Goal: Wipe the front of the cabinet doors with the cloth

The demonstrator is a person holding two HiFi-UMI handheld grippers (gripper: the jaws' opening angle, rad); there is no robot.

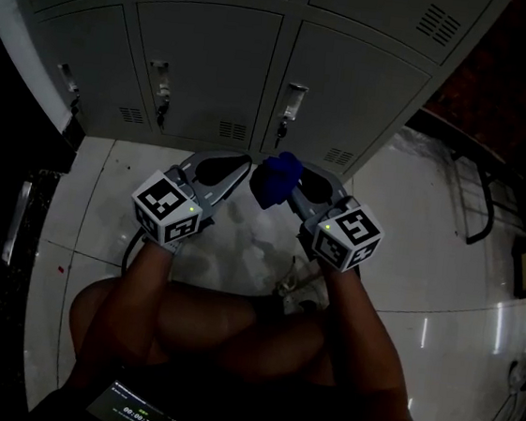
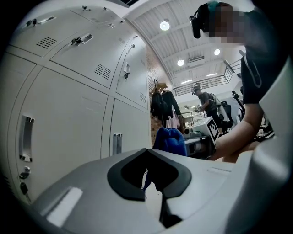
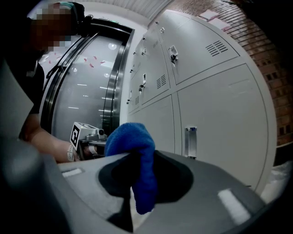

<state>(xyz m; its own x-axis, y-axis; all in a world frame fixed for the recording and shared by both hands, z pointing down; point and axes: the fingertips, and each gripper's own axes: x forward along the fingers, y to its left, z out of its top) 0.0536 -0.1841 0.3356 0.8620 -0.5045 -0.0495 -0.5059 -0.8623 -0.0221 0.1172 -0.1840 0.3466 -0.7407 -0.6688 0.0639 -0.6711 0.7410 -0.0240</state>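
The blue cloth (image 3: 132,141) was gripped in the closed jaws of the right gripper (image 3: 139,157). Its fold hanging between them was shown only in that gripper's view. The left gripper (image 2: 147,153), just beside it, was shut on nothing. In the head view the cabinet doors (image 1: 205,57) were seen ahead of both, apart from the cloth.

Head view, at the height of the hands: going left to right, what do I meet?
left gripper → blue cloth → right gripper, which holds the cloth in its jaws.
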